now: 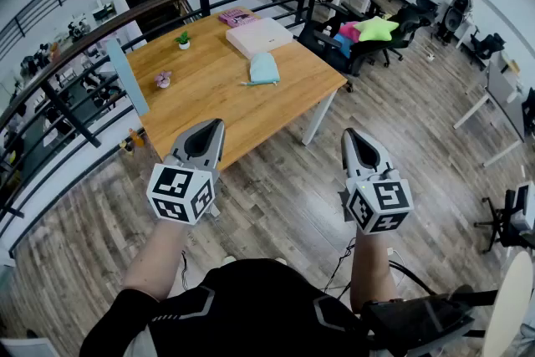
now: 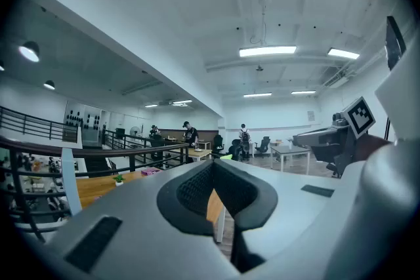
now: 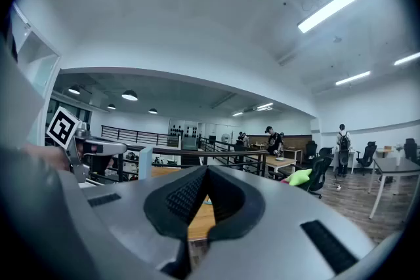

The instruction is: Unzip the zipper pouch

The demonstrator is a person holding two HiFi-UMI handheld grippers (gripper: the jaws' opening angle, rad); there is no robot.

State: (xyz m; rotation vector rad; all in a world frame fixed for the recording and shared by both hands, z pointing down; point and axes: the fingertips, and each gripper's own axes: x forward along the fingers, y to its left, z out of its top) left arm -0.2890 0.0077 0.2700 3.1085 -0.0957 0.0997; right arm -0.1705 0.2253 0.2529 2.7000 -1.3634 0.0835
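Observation:
The light blue zipper pouch (image 1: 264, 68) lies flat on the wooden table (image 1: 209, 96), near its right edge. Both grippers are held over the floor, short of the table's near edge and well apart from the pouch. My left gripper (image 1: 211, 126) is shut with nothing between its jaws, its tip over the table's near edge. My right gripper (image 1: 352, 135) is also shut and empty, to the right of the table. In the left gripper view the closed left gripper (image 2: 213, 168) points level across the room; the right gripper (image 3: 203, 172) does the same in its own view.
A white box (image 1: 259, 36) and a pink item (image 1: 236, 16) lie at the table's far end, two small potted plants (image 1: 183, 39) on its left side. A black railing (image 1: 167, 0) runs behind the table. Office chairs (image 1: 376, 33) stand to the right, and people stand at desks far off.

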